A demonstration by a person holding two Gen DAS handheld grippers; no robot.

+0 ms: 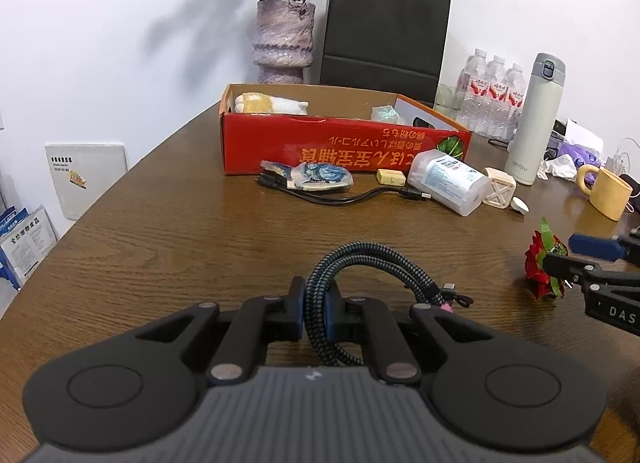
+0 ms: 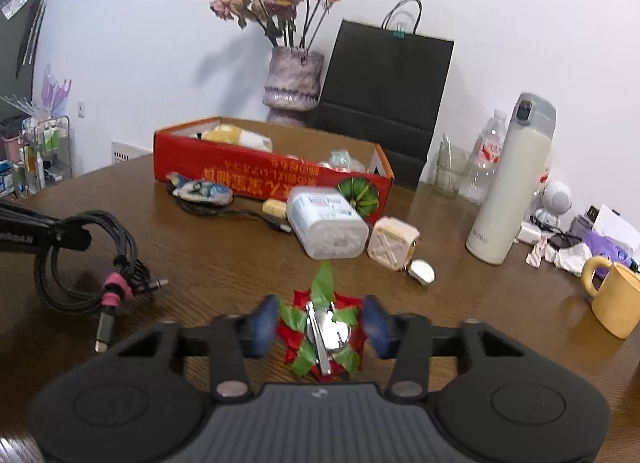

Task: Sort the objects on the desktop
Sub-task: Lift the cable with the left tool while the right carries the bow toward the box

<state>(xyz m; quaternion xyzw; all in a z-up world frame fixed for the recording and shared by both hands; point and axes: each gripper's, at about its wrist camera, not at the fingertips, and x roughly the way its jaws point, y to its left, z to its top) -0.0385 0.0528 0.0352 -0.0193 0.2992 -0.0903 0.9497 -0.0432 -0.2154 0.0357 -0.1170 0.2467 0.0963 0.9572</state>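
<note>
My left gripper is shut on a coiled braided cable, held just above the brown table; the cable also shows in the right wrist view. My right gripper is open, its blue pads on either side of a red and green flower hair clip lying on the table; the pads are blurred. The clip also shows in the left wrist view. A red cardboard box stands open at the back, holding a plush toy and other items.
In front of the box lie a black cable, a blue packet, a clear cotton-swab jar, a beige cube and a yellow eraser. A white flask, yellow mug, water bottles, vase and black bag stand behind.
</note>
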